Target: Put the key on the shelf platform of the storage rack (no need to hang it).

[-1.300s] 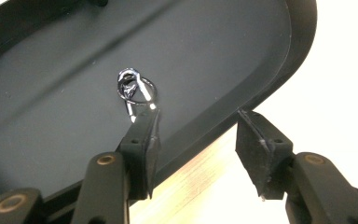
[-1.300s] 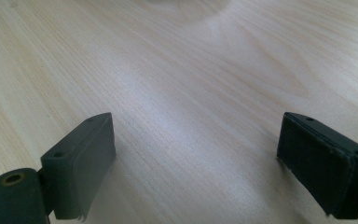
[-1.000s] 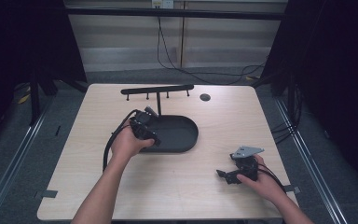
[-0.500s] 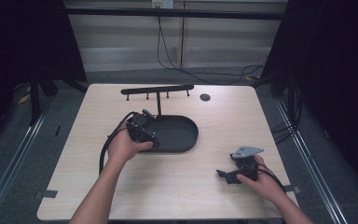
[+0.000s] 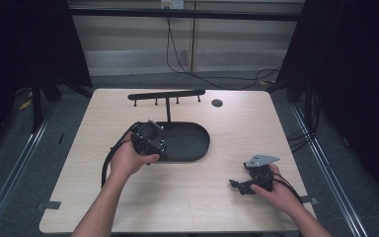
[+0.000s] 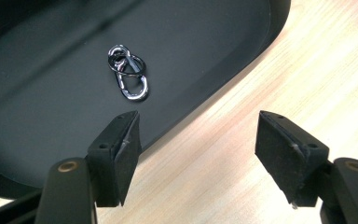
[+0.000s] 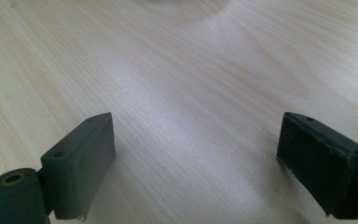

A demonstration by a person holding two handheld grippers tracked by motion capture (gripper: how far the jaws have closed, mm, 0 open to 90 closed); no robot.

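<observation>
- Carabiner (image 6: 129, 73), small and shiny, with a key ring linked through one end, lies flat on the floor of the black oval tray (image 5: 190, 143), touching neither wall.
- Tray sits on the counter (image 5: 212, 207) at the middle, a little toward the far edge; a black rack (image 5: 167, 95) with short pegs rises on a post from the tray's far side.
- Left claw (image 6: 198, 140) hovers at the tray's near-left rim, jaws spread with nothing between them; they have just been opening. Carabiner lies just beyond the left jaw tip, clear of it.
- Left hand (image 5: 128, 160) grips that claw's body, cable looping off to the left.
- Right claw (image 7: 196, 154) rests low over bare wood near the counter's near-right corner, jaws spread wide, holding nothing.
</observation>
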